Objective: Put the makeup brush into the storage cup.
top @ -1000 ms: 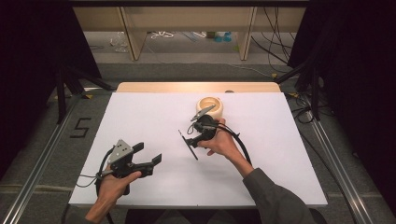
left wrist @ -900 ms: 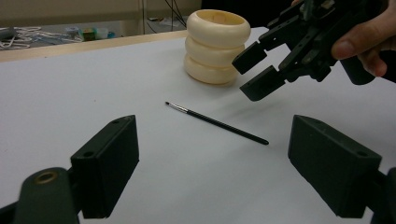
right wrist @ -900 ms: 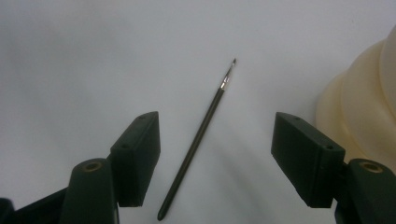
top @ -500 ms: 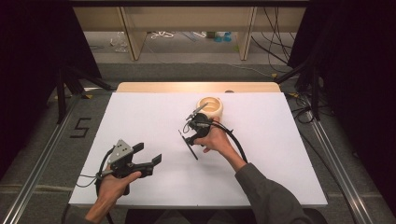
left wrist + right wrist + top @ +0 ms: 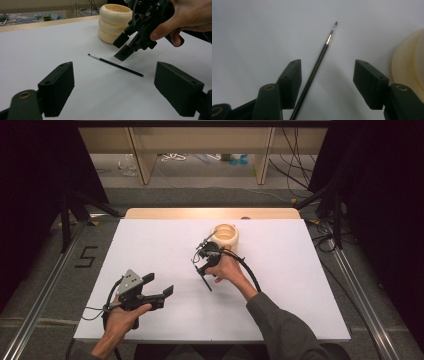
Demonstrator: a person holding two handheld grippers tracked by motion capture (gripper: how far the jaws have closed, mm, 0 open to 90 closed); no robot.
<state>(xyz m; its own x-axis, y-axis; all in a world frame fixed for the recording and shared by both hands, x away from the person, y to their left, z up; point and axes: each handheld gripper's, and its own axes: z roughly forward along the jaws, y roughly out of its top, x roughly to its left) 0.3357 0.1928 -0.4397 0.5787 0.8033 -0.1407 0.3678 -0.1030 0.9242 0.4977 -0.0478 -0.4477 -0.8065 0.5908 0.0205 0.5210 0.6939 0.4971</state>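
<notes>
The right gripper [image 5: 201,261] is hovering over the thin paintbrush [image 5: 317,65], jaws spread wide either side of the handle and gripping nothing. The brush is lying flat on the white table [image 5: 150,245], just in front of the cream ribbed pot [image 5: 225,235]. Judging by this, the pickup is only lining up: the squeeze and lift are yet to come. The left gripper [image 5: 159,289] is sitting well apart near the table's front edge, jaws open, idle.
</notes>
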